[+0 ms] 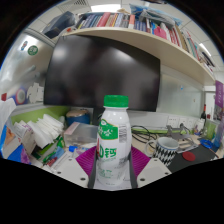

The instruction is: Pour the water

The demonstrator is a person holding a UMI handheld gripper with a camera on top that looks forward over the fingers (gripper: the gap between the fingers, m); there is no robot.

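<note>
Tight passage around the bottle (113, 143)

The bottle stands between the gripper (112, 170) fingers, blocking the way ahead — a dark monitor (105, 70) walls off the far side, white packets (40, 130) crowd the bench (170, 165) left, cables and a striped cup (166, 150) right.

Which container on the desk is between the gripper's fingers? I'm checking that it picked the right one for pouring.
The white bottle with the green cap and green lettering, upright between the fingers. The dark striped mug sits farther back, beside it.
</note>
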